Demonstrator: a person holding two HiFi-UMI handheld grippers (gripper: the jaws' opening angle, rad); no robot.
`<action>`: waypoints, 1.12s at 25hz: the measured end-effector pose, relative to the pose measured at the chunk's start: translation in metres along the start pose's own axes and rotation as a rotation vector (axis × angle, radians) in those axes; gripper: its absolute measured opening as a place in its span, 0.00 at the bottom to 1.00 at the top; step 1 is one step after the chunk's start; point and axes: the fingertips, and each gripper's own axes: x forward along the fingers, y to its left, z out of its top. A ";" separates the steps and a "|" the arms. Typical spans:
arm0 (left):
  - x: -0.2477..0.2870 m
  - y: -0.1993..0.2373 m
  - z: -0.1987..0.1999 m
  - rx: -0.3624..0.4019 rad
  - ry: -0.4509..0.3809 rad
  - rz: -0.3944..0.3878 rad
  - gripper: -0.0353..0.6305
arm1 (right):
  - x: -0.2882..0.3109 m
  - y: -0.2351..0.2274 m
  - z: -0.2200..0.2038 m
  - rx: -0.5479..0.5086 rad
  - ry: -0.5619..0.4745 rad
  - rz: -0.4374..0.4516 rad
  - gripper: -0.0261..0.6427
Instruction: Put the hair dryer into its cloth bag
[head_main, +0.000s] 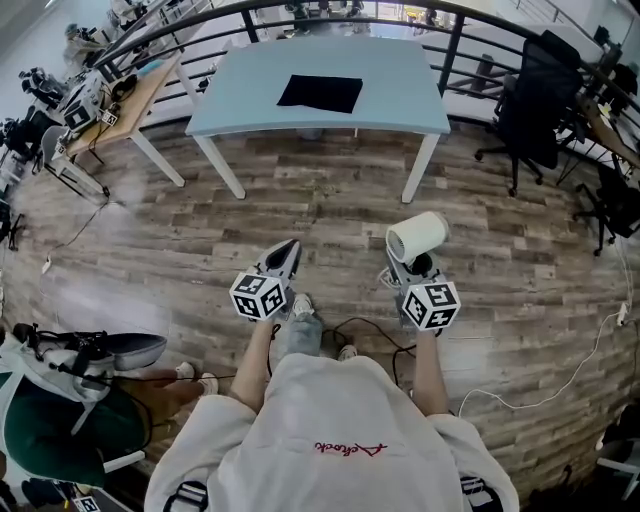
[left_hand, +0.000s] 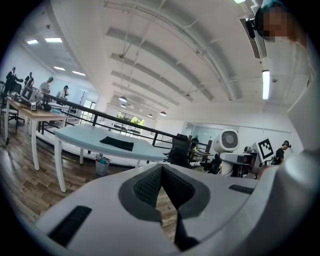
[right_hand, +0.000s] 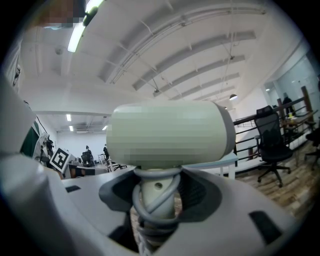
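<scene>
One hair dryer (head_main: 417, 237), gripped in right claw (head_main: 407, 268)

Person (head_main: 330, 440) standing on wood floor (head_main: 330, 215), right gripper (head_main: 410, 268) gripping white hair dryer (head_main: 418, 237), left gripper (head_main: 288, 250) beside it, jaws together, black cloth bag (head_main: 320, 93) flat on far light-blue table (head_main: 400, 95)

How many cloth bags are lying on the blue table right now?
1. The black cloth bag lies flat near the middle of the blue table. The whole tabletop is in view, so none seems hidden.
</scene>
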 end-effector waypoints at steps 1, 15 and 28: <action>0.003 0.001 0.000 -0.001 -0.001 -0.003 0.06 | 0.002 -0.002 0.000 0.002 -0.001 -0.002 0.38; 0.095 0.070 0.028 -0.021 -0.005 -0.055 0.06 | 0.096 -0.046 0.018 -0.003 0.006 -0.051 0.38; 0.170 0.183 0.099 -0.027 -0.040 -0.058 0.06 | 0.237 -0.065 0.059 -0.033 0.021 -0.085 0.38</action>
